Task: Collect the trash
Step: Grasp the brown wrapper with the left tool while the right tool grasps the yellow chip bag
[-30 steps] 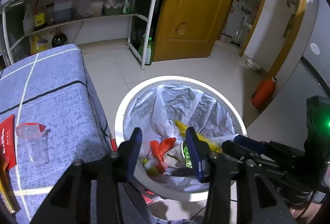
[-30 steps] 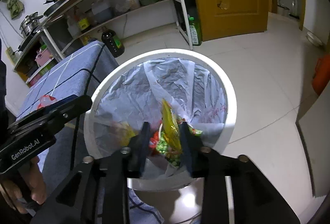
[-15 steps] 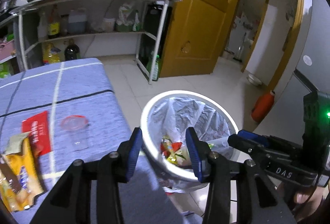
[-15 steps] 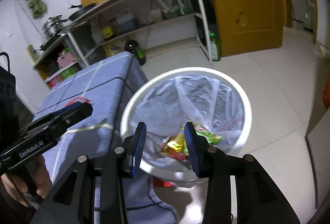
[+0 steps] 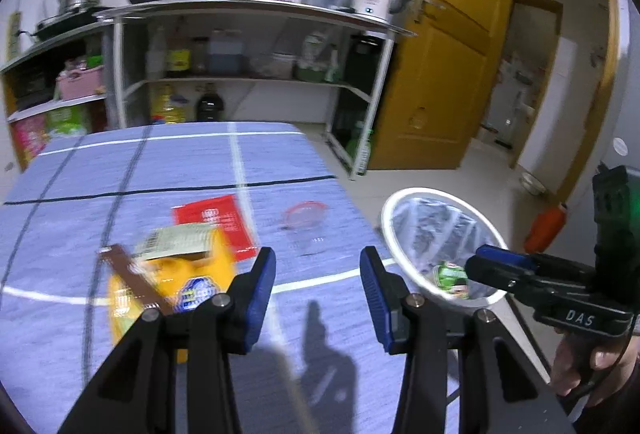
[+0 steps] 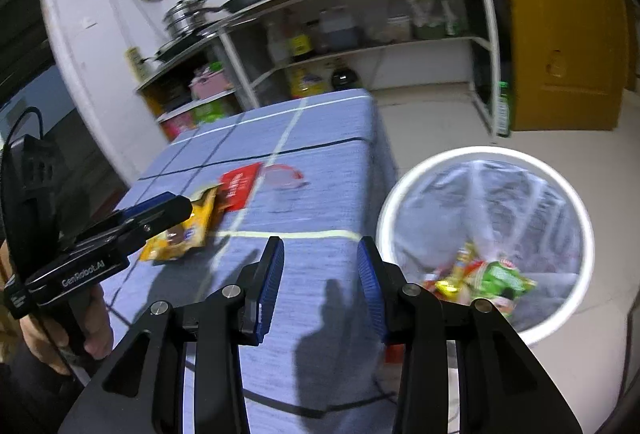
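Observation:
My left gripper (image 5: 318, 266) is open and empty above the blue table (image 5: 160, 162). Just left of it lies a yellow snack bag (image 5: 176, 274), with a red packet (image 5: 218, 222) and a clear plastic cup (image 5: 306, 224) beyond. My right gripper (image 6: 320, 258) is open and empty over the table's near edge. The white bin (image 6: 484, 234) with a grey liner stands on the floor to the right and holds several wrappers, one green (image 6: 500, 280). The bin (image 5: 440, 242) also shows in the left wrist view. The yellow bag (image 6: 188, 230), red packet (image 6: 238, 186) and cup (image 6: 282, 178) also show in the right wrist view.
A metal shelf rack (image 5: 248, 46) with bottles, pans and a kettle stands behind the table. A yellow door (image 5: 444, 54) is at the right. An orange bottle (image 5: 546, 228) stands on the floor beyond the bin.
Both grippers have swung left from over the bin to over the table. The right gripper let go of a wrapper, which now lies in the bin.

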Demonstrator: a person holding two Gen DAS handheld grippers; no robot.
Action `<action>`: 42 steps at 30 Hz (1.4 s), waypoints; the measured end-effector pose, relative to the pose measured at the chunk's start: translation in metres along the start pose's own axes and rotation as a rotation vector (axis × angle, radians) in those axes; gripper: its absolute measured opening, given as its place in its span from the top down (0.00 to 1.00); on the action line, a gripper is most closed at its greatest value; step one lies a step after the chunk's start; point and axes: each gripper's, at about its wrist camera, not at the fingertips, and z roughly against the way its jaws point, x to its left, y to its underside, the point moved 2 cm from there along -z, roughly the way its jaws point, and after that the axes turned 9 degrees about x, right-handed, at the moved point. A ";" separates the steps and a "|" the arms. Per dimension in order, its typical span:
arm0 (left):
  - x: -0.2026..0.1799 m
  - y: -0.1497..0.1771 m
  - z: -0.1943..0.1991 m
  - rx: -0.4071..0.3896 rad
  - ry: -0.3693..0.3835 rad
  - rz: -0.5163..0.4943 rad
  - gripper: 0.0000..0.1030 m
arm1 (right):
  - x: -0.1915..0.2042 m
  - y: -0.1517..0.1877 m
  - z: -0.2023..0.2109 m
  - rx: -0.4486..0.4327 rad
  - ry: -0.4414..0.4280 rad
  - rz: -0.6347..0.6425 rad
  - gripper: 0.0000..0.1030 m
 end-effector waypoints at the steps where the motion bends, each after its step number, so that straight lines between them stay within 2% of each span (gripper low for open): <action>1: 0.009 0.002 0.004 -0.002 -0.013 0.015 0.56 | 0.008 -0.002 -0.004 0.005 -0.011 0.014 0.62; 5: 0.040 0.010 0.014 -0.007 -0.054 0.063 0.56 | 0.033 -0.006 -0.020 0.031 -0.051 0.057 0.62; 15: 0.086 0.024 0.002 0.041 -0.059 0.168 0.56 | 0.086 -0.013 -0.060 0.098 -0.116 0.127 0.62; 23: 0.107 0.024 -0.015 0.072 -0.113 0.202 0.56 | 0.101 -0.023 -0.095 0.156 -0.138 0.132 0.62; 35: 0.125 0.012 -0.042 0.122 -0.146 0.219 0.56 | 0.106 -0.033 -0.135 0.234 -0.150 0.105 0.62; 37: 0.127 0.012 -0.047 0.140 -0.158 0.217 0.60 | 0.107 -0.034 -0.138 0.239 -0.152 0.104 0.62; 39: 0.129 0.011 -0.046 0.135 -0.157 0.220 0.72 | 0.109 -0.034 -0.138 0.239 -0.156 0.107 0.62; 42: 0.133 0.012 -0.045 0.133 -0.140 0.235 0.76 | 0.112 -0.035 -0.140 0.238 -0.164 0.111 0.62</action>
